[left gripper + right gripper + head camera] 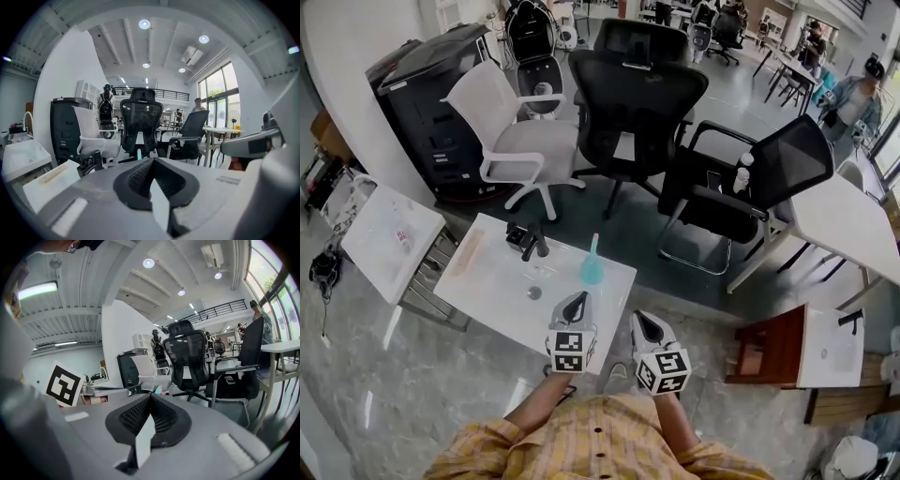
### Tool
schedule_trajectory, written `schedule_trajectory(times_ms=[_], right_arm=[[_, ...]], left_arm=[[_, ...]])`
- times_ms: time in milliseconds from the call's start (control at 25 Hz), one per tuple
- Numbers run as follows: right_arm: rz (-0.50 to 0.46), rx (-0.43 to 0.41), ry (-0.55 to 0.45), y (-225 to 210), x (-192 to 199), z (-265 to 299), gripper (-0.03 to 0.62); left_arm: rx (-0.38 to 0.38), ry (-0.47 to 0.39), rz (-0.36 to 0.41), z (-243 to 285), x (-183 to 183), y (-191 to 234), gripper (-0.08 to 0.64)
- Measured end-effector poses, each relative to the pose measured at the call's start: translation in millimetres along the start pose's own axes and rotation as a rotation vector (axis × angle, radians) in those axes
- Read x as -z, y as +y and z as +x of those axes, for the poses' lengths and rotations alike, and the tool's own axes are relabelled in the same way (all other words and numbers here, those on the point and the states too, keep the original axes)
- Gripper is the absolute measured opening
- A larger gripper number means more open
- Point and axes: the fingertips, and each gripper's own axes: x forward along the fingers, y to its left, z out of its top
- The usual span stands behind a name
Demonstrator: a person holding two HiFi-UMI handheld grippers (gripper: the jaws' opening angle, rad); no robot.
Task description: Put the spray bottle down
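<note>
The teal spray bottle (592,265) stands upright on the white table (487,281) near its far right edge, held by nothing. My left gripper (577,302) hovers at the table's near edge just in front of the bottle, jaws shut and empty. My right gripper (646,323) is off the table's right corner, also shut on nothing. In the left gripper view the closed jaws (151,161) fill the foreground and only the bottle's tip (139,153) shows above them. In the right gripper view the shut jaws (150,396) hide all but a teal tip (158,390).
A black tool (528,240), a small round piece (533,292) and a pale strip (469,251) lie on the table. Behind it stand a white chair (520,141), two black chairs (633,103) (741,183) and a black cabinet (427,103). A white side table (389,239) stands left.
</note>
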Motion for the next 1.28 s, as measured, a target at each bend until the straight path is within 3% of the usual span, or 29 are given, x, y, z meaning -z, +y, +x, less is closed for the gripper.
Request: schedule_trajectory(times_ms=[520, 1000, 1280], right_arm=[[-0.021, 0.033, -0.05, 16, -9, -10, 0.0], [-0.02, 0.072, -0.093, 16, -17, -12, 0.0], [-0.032, 0.067, -0.105, 20, -25, -11, 0.0]], left_arm=[[0.04, -0.041, 0.002, -40, -1, 0, -0.002], [0.11, -0.109, 0.061, -58, -13, -15, -0.002], [0.107, -0.117, 0.05, -60, -14, -8, -0.002]])
